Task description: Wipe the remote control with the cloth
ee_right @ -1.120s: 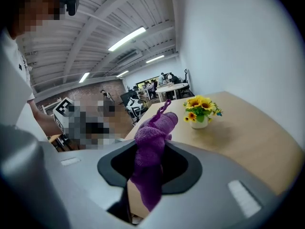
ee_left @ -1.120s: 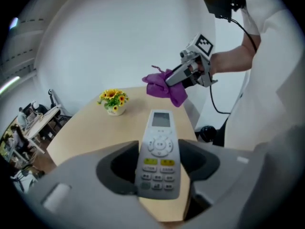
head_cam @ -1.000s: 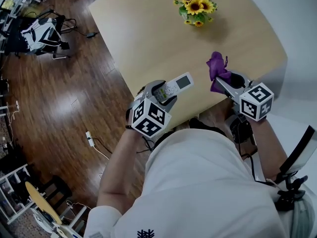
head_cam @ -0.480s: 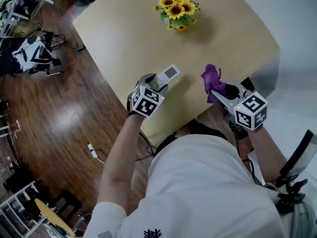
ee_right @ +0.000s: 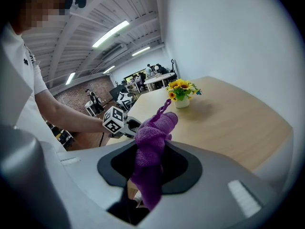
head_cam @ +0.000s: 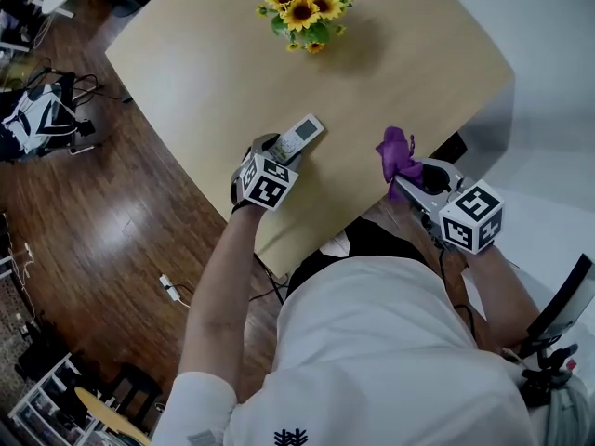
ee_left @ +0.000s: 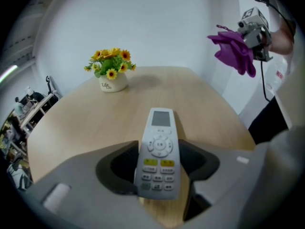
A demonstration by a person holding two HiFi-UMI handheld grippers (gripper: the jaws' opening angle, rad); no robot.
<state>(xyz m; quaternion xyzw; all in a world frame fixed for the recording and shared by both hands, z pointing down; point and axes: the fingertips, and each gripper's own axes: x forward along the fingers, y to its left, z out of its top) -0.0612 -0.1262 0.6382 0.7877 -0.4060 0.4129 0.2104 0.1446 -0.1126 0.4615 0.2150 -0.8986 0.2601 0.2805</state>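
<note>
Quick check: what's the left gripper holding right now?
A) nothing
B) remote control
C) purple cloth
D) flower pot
B: in the left gripper view, the left gripper has its jaws closed on the white remote control, while the purple cloth sits in the right gripper.

Remote (head_cam: 299, 137) left of cloth (head_cam: 398, 156), flowers (head_cam: 302, 7) behind

Remote (head_cam: 302, 136) left, cloth (head_cam: 398, 152) (purple) right
</note>
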